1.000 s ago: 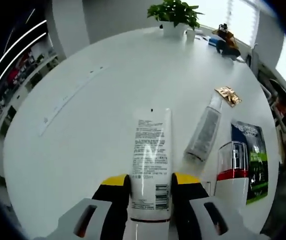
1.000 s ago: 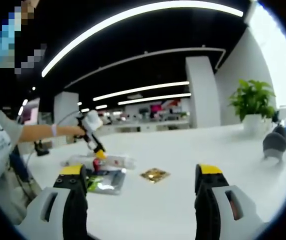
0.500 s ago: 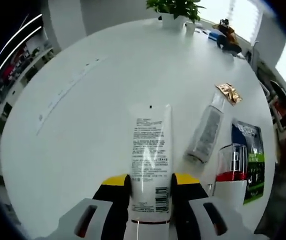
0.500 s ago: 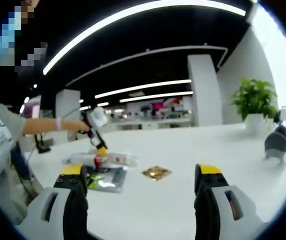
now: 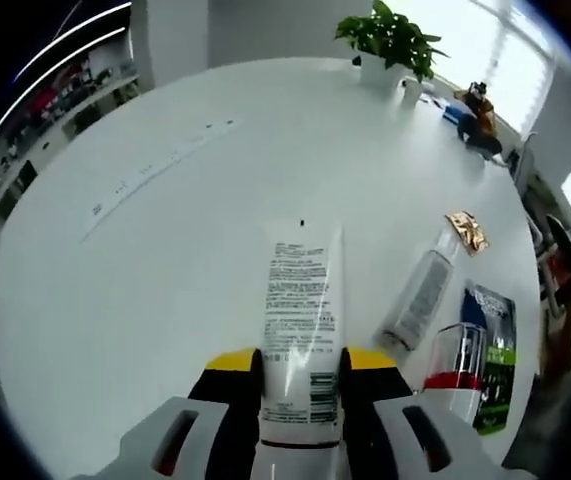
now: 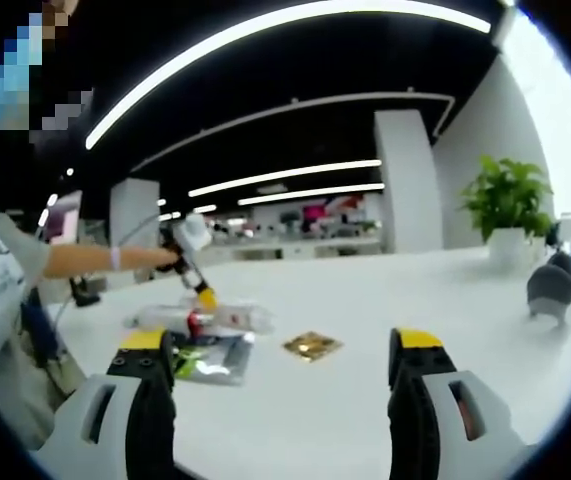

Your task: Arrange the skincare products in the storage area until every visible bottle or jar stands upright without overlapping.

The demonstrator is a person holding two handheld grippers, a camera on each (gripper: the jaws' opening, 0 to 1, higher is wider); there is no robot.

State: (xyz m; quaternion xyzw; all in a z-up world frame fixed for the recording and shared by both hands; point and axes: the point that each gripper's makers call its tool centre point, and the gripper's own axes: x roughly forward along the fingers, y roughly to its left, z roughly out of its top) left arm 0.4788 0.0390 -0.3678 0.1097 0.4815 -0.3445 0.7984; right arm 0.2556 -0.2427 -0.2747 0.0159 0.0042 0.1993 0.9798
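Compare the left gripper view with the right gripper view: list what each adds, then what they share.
Left gripper view alone: the left tool shut on a white tube, printed text readable; a red-banded pump bottle.

Right gripper view alone: the right tool open with nothing between its jaws; ceiling light strips.

Shared: white table, gold sachet, clear bottle, potted plant.

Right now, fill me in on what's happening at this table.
A person is sorting skincare products on a white table. The left gripper is shut on a white tube, holding it over the table. A clear bottle lies on its side nearby, beside a red-banded pump bottle, a dark sachet and a gold sachet. The right gripper hangs open over bare table, holding nothing.
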